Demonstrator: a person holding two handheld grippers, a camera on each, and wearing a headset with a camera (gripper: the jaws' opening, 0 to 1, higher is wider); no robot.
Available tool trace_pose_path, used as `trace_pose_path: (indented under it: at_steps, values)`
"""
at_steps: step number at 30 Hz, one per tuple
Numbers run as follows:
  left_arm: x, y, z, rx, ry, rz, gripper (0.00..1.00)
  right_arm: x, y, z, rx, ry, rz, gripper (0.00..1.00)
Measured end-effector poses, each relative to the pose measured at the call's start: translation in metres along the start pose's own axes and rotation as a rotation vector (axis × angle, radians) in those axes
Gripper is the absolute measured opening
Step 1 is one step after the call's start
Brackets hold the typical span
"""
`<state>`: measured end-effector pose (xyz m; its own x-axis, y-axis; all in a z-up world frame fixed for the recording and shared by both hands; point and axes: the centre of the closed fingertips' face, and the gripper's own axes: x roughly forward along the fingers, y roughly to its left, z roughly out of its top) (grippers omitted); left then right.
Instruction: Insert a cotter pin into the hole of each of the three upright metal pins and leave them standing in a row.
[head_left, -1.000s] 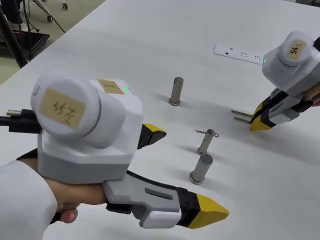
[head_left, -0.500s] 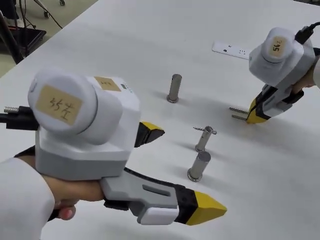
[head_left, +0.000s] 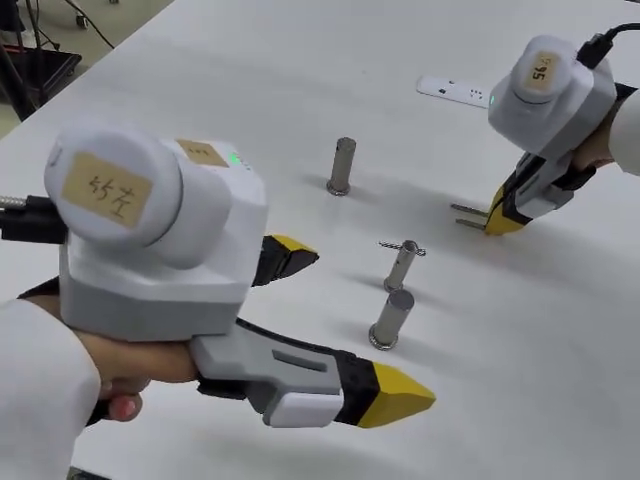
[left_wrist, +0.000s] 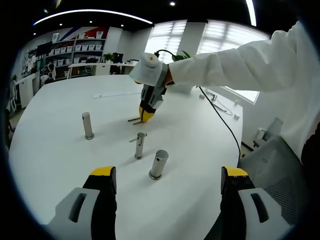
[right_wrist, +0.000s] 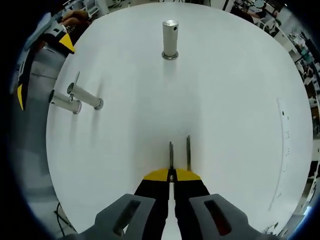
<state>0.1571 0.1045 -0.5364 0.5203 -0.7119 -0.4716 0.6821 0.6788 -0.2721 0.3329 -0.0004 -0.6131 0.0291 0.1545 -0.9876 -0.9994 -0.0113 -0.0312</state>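
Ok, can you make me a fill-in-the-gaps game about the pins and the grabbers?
The white table holds ___ upright metal pins. Only the ___ one has a cotter pin through it. The right gripper is ___ on a spare cotter pin. The jaws of the left gripper stand ___ and empty.
Missing words: three, middle, shut, open.

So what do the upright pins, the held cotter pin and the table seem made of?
The upright pins look like steel, with a dull grey sheen. The held cotter pin is thin grey metal wire, likely steel. The table is smooth matte white, perhaps laminate.
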Motion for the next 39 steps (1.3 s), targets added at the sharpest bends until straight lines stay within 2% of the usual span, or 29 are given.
trace_pose_path:
  at_steps: [1,4,8,12,19,21,25,31,35,39]
  values:
    - [-0.001,0.001,0.0,-0.004,-0.002,0.002,0.85,0.0,0.001,0.0,-0.005,0.004,0.003,0.0]
    - [-0.003,0.002,0.003,-0.002,-0.011,0.005,0.85,-0.004,0.006,0.001,-0.011,-0.025,0.024,0.0]
    - [-0.007,0.005,0.009,-0.001,-0.028,0.02,0.85,-0.015,0.009,-0.001,-0.021,-0.034,0.011,0.0]
    - [-0.012,0.007,0.015,-0.014,-0.058,0.029,0.81,-0.033,0.015,0.006,-0.013,-0.117,-0.013,0.0]
    - [-0.019,0.01,0.026,-0.02,-0.095,0.048,0.79,-0.061,0.028,0.01,-0.057,-0.183,-0.086,0.0]
    - [-0.02,0.009,0.029,-0.024,-0.103,0.049,0.78,-0.064,0.022,0.007,-0.056,-0.201,-0.106,0.0]
    - [-0.018,0.006,0.035,-0.024,-0.113,0.044,0.75,-0.072,0.026,0.007,-0.061,-0.242,-0.145,0.0]
    - [-0.011,0.004,0.049,-0.029,-0.131,0.02,0.69,-0.088,0.047,0.011,-0.082,-0.307,-0.224,0.0]
    - [-0.004,0.003,0.057,-0.037,-0.138,0.006,0.67,-0.09,0.06,0.01,-0.108,-0.326,-0.284,0.0]
    - [0.005,0.001,0.066,-0.043,-0.144,-0.022,0.63,-0.093,0.07,0.01,-0.102,-0.35,-0.32,0.0]
